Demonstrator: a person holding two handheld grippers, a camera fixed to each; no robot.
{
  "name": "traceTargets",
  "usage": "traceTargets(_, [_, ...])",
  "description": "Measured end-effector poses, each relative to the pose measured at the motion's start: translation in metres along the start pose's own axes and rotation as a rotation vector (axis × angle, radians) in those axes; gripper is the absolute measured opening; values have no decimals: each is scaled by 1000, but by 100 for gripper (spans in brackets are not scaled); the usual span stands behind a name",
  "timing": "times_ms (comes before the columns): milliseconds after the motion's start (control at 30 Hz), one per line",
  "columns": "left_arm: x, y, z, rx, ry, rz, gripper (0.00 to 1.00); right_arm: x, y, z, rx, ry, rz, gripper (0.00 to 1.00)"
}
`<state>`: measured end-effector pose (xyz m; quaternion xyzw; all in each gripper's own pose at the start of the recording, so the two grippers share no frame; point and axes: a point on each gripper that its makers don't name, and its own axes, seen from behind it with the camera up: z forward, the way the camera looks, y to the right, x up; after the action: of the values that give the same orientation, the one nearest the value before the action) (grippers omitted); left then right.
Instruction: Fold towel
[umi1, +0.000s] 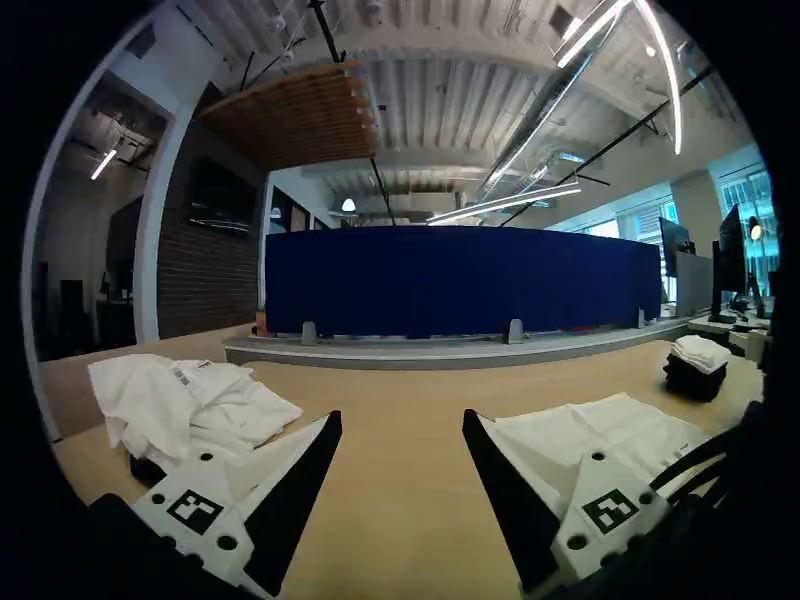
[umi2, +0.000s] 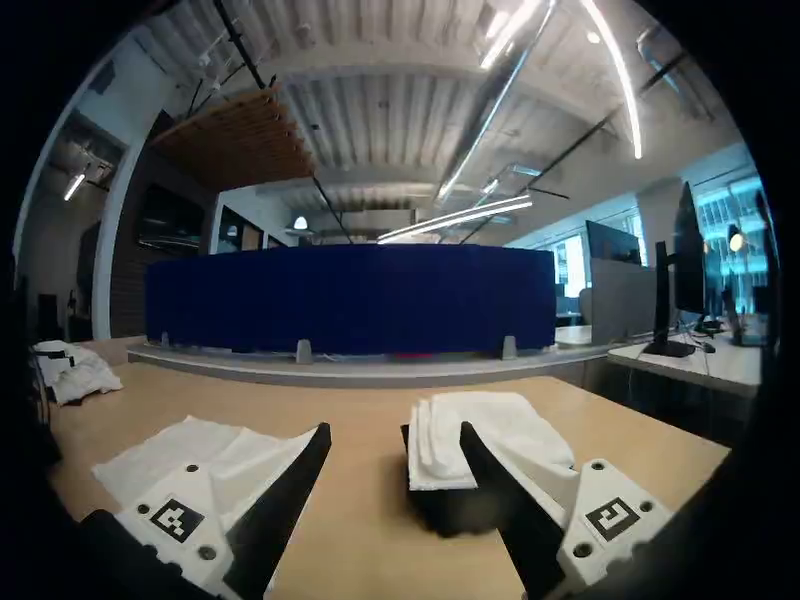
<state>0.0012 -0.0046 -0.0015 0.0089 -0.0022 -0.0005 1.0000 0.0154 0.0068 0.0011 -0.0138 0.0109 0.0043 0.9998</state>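
Left tool (umi1: 401, 416) spread, flat towel (umi1: 610, 425) just beside

The desk's (umi1: 400, 420) middle lies bare to the blue divider (umi1: 460, 280) at its far edge; crumpled towels (umi1: 190, 400) flank left, a folded stack (umi1: 699, 353) right.

Beyond the fingers (umi1: 305, 470), a dark blue fabric partition (umi1: 460, 280) edges the light wooden desk (umi1: 400, 420); long white strip lights (umi1: 505, 203) glow above
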Motion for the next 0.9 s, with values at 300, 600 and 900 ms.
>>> traceTargets(300, [48,9,-9,-12,-14,3,89,51,-2,-3,12,-27,-2,100])
traceTargets(600, [141,12,-9,-13,-8,16,89,121,-7,-9,19,-55,-30,100])
traceTargets(900, [190,13,-5,-24,-2,23,89,159,-10,-12,27,-59,-25,100])
